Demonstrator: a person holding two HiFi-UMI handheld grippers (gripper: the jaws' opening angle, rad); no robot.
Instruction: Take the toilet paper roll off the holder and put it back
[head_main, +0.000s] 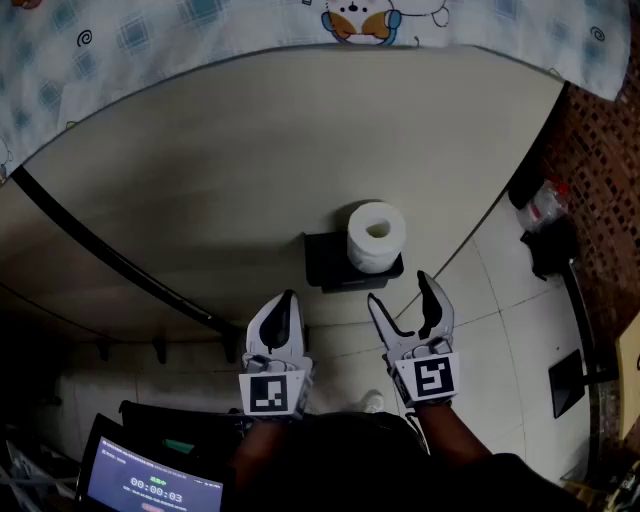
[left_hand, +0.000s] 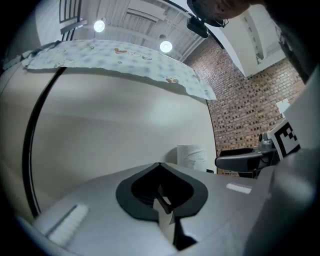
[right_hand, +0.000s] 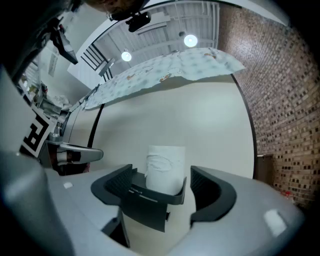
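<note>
A white toilet paper roll (head_main: 376, 236) stands upright on a black holder (head_main: 330, 262) fixed to the pale wall. My right gripper (head_main: 402, 292) is open just short of the holder and points level at it. In the right gripper view the roll (right_hand: 165, 167) and holder (right_hand: 150, 197) sit centred beyond the open right gripper (right_hand: 161, 182), not touched by its pads. My left gripper (head_main: 288, 297) is shut and empty, to the left of the holder. In the left gripper view the roll (left_hand: 191, 156) shows past the shut left gripper (left_hand: 160, 165), with the right gripper's finger (left_hand: 245, 161) beside it.
A black bar (head_main: 110, 255) runs across the wall at left. A patterned cloth (head_main: 200, 30) hangs over the wall's top. A brick wall (head_main: 600, 180) and dark items with a plastic bag (head_main: 545, 205) lie at right. A lit screen (head_main: 150, 485) is at the lower left.
</note>
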